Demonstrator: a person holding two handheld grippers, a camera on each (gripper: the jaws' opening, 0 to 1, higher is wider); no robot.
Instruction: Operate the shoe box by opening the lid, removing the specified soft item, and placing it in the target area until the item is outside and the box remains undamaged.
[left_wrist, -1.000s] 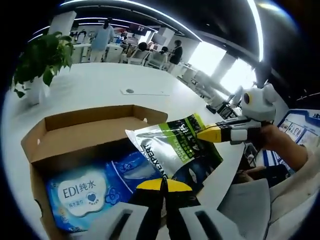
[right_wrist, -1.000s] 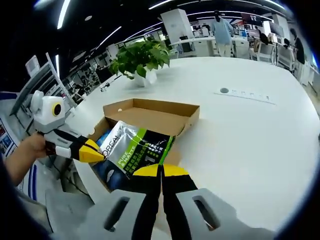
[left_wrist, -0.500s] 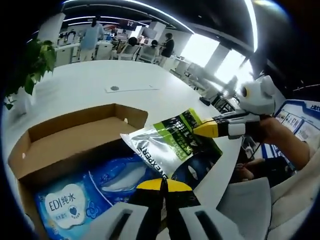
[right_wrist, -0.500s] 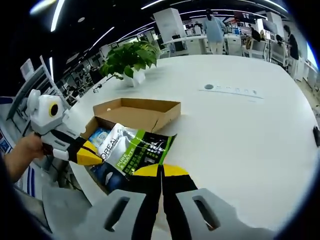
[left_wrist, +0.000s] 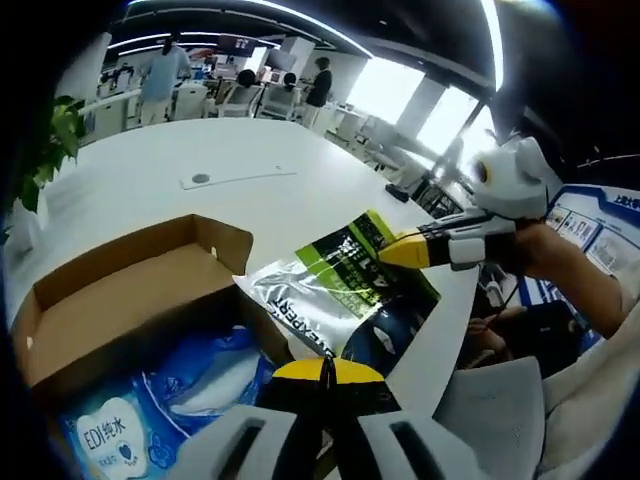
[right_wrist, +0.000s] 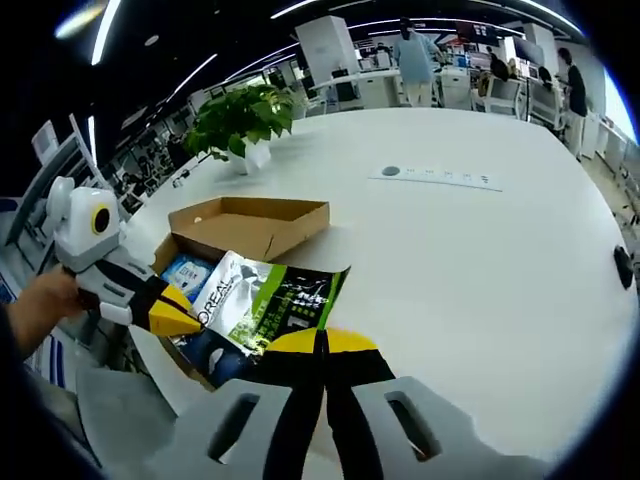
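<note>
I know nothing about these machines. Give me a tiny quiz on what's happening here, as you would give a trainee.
1. True or false: the box has its lid shut.
2. What do the left tool and the right tool hold between them?
A. the plant
B. the silver-green pouch
C. the blue wipes pack
3. Fill in: the wipes pack lies ____ the box.

Key
1. False: the lid is open and the inside shows.
2. B: each tool is shut on one edge of the pouch, which is held above the box.
3. Inside.
</note>
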